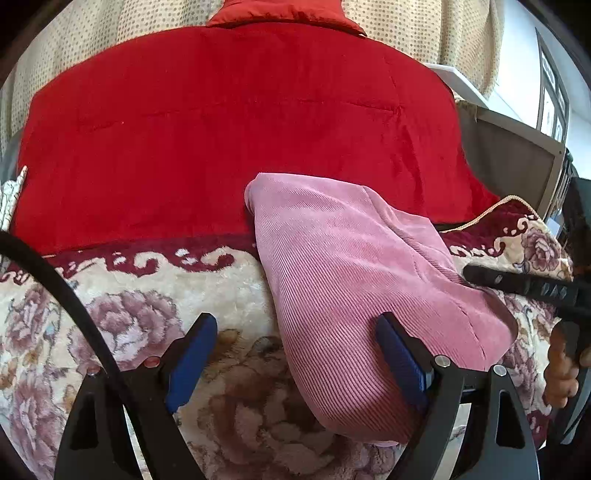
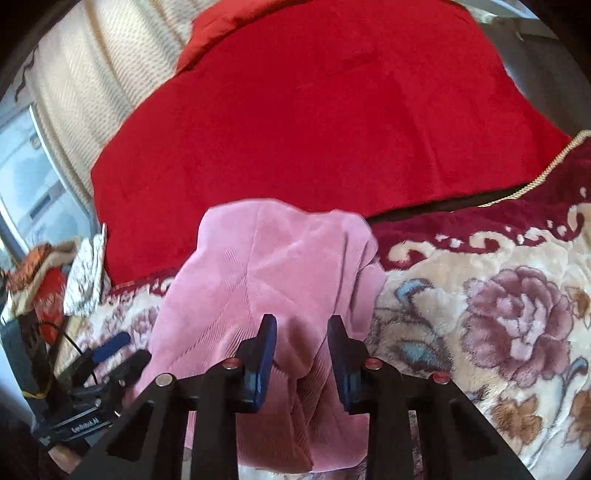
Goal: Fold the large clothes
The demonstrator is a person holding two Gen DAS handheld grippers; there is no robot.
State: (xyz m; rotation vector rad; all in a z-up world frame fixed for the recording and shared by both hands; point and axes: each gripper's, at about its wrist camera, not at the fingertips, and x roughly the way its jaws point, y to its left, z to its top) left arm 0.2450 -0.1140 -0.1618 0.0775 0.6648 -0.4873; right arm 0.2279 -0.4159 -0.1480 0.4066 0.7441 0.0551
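Note:
A pink corduroy garment [image 1: 354, 280] lies folded on a floral blanket [image 1: 129, 317], its far end resting against a large red quilted garment [image 1: 229, 129]. My left gripper [image 1: 295, 354] is open, its right finger over the pink fabric and its left finger over the blanket. In the right wrist view the pink garment [image 2: 266, 280] lies bunched under my right gripper [image 2: 302, 354], which is partly open with the fabric between and below its fingers; no grip shows. The red garment [image 2: 314, 122] spreads behind it.
The right gripper's body [image 1: 524, 286] and the holding hand show at the right of the left wrist view. The left gripper [image 2: 107, 354] shows at lower left of the right wrist view. A cream dotted cloth [image 1: 406, 26] hangs behind. Clutter [image 2: 48, 277] sits at the left.

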